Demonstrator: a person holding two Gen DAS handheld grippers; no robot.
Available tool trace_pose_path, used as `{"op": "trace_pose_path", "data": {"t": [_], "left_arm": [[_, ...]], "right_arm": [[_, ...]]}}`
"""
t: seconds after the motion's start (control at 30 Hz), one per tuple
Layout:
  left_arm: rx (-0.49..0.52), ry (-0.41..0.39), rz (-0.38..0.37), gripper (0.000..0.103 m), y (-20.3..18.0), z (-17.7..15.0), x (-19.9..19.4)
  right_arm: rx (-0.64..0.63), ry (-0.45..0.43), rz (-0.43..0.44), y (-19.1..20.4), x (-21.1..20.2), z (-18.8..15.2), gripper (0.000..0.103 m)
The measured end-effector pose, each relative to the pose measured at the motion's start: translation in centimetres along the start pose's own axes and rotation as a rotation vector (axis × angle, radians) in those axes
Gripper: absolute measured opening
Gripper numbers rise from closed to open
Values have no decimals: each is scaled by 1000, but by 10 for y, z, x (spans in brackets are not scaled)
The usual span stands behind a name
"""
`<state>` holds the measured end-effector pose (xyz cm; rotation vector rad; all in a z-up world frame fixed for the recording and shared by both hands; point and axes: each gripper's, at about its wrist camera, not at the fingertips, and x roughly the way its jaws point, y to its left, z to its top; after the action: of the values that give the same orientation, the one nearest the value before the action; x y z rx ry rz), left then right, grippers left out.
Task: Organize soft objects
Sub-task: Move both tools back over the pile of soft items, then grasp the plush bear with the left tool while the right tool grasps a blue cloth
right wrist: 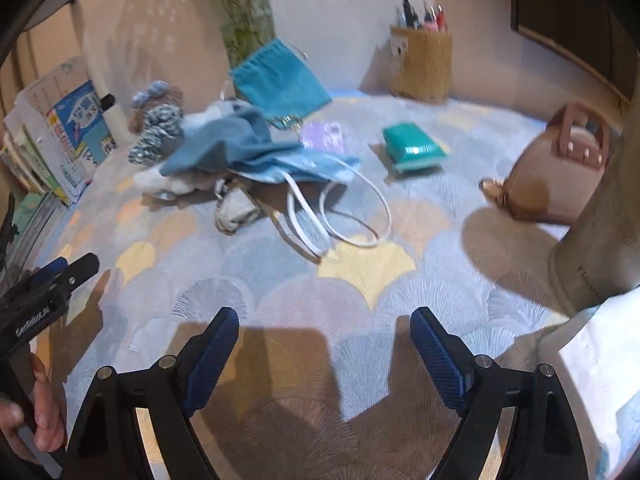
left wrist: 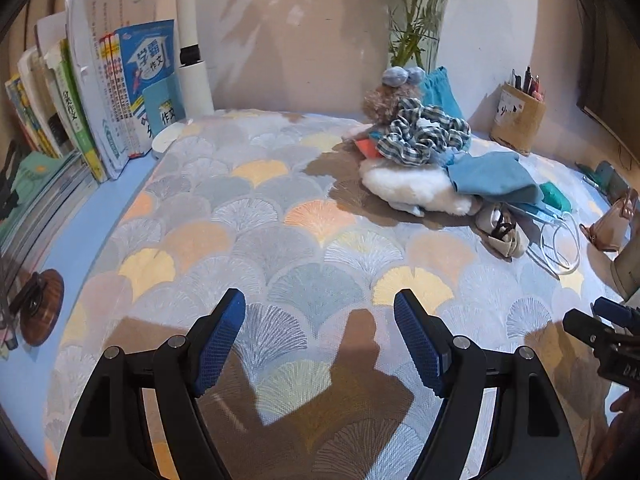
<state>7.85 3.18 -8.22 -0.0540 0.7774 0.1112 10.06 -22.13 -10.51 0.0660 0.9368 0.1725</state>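
A heap of soft things lies at the far side of the patterned cloth: a doll with curly hair point(left wrist: 386, 98), a blue-and-white checked fabric point(left wrist: 424, 136), a white fluffy piece point(left wrist: 412, 190), a blue cloth point(left wrist: 490, 178) point(right wrist: 224, 144) and a small beige pouch point(left wrist: 500, 232) point(right wrist: 236, 210). A teal drawstring bag point(right wrist: 280, 80) leans behind them. My left gripper point(left wrist: 320, 340) hangs open over bare cloth, well short of the heap. My right gripper point(right wrist: 325, 354) is open too, with nothing between its fingers, near the front.
Books point(left wrist: 100, 92) stand at the left, beside a white cylinder point(left wrist: 194, 80). A vase with stems point(left wrist: 420, 20), a pen holder point(right wrist: 422, 62), a teal packet point(right wrist: 414, 152), a pink bag point(right wrist: 560, 176), white loops point(right wrist: 352, 216) and a beige object point(right wrist: 600, 240) sit around.
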Motion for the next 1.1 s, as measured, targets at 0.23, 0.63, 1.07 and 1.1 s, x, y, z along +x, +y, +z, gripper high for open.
{"op": "trace_pose_path", "data": {"t": [0.23,0.63,1.07,1.1], "left_arm": [[-50,-29,82,76,7,-2,-12],[-38,-3,-384,101,-4,84,-48],[-254,113,-359,96,-3,129,83],[-249,104,-354,90,-6,127,85]], "right_arm": [[7,17,4,-2,1,-1,96],[-121,-35,129,36,-41,52,96],[-182,-10,148,60,29,116,96],[-179,-1,169,61,36,120,96]]}}
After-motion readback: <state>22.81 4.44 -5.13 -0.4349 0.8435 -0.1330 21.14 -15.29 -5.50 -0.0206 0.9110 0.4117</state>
